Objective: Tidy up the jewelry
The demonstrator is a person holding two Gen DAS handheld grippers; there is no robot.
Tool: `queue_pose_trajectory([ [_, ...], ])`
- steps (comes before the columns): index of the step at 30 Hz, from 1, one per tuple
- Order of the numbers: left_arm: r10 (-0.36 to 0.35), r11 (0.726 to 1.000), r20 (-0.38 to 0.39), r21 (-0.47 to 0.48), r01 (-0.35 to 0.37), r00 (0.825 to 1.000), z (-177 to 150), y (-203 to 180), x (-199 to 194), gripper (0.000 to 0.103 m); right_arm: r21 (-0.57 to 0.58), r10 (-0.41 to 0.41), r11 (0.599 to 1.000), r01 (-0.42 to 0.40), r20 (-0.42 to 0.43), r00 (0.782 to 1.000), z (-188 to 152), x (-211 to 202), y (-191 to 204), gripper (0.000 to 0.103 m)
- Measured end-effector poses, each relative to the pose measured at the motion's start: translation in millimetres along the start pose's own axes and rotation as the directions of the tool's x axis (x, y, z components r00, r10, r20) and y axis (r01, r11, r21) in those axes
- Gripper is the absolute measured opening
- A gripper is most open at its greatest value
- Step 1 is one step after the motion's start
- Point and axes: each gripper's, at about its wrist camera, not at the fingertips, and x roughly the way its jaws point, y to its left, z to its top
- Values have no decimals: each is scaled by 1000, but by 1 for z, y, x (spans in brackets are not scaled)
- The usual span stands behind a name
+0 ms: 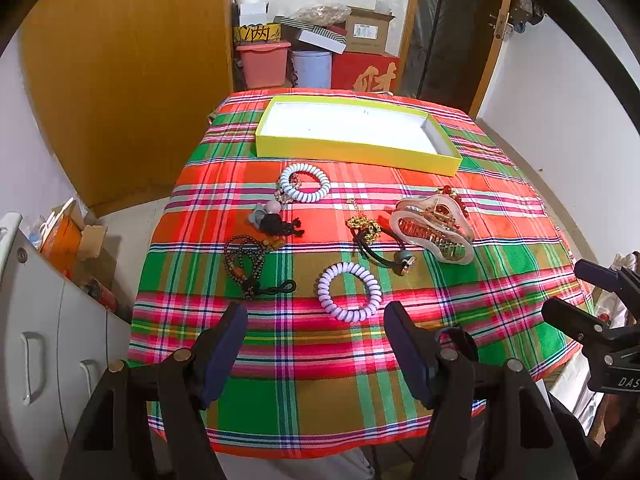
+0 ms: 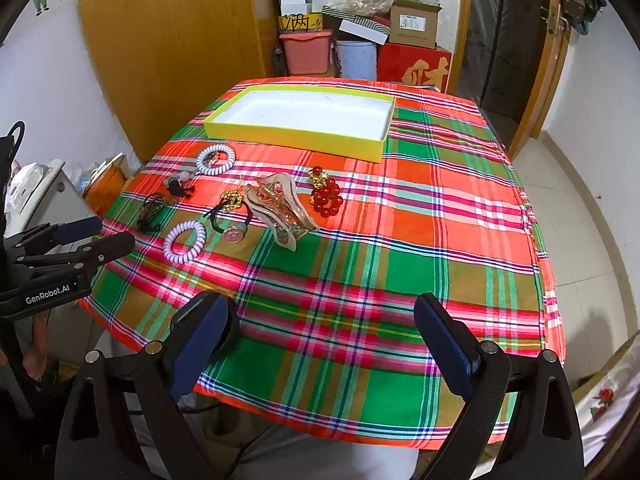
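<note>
Left wrist view is showing my left hand-held gripper (image 1: 314,322) hovering over the near edge of the counter (image 1: 500,264), its dark blue padded fingers (image 1: 226,344) spread wide and gripping nothing. My right hand-held gripper (image 2: 324,330) is hanging over the near right part of the plaid cloth, likewise gaping wide and empty; in the left view only its tips are showing at the right border, beside the cut-off letters "DAS". In the right view the left tool's body is reading "GenRobot.AI".

Jewelry is lying in a loose cluster between me and the yellow box (image 1: 352,148), which is sitting open and white-lined at the far side of the cloth. Nearest my left fingers a lilac spiral coil ring (image 1: 347,291) is lying flat. Left of it a dark beaded strand (image 1: 244,266) is bunching up, its beads too small to count. A white coil ring (image 1: 304,182) is overlapping a small chain I cannot make out. A glossy translucent hair claw (image 1: 434,228) is hiding most of the red bead bracelet (image 2: 326,197), which is showing clearly only in the right view. A gold chain (image 1: 364,227) is tangling with a black elastic (image 1: 380,256).

Behind the counter, cartons are stacking up; a red box (image 2: 414,65) is bearing a gold Chinese character, partly cut off
</note>
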Motion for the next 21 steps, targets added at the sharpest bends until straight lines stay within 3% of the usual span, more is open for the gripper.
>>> queue_pose_trajectory([
  [21, -6, 1000, 0, -6, 6, 1000, -2, 0, 0, 70, 1, 1, 1000, -1, -2, 1000, -1, 0, 0, 95],
])
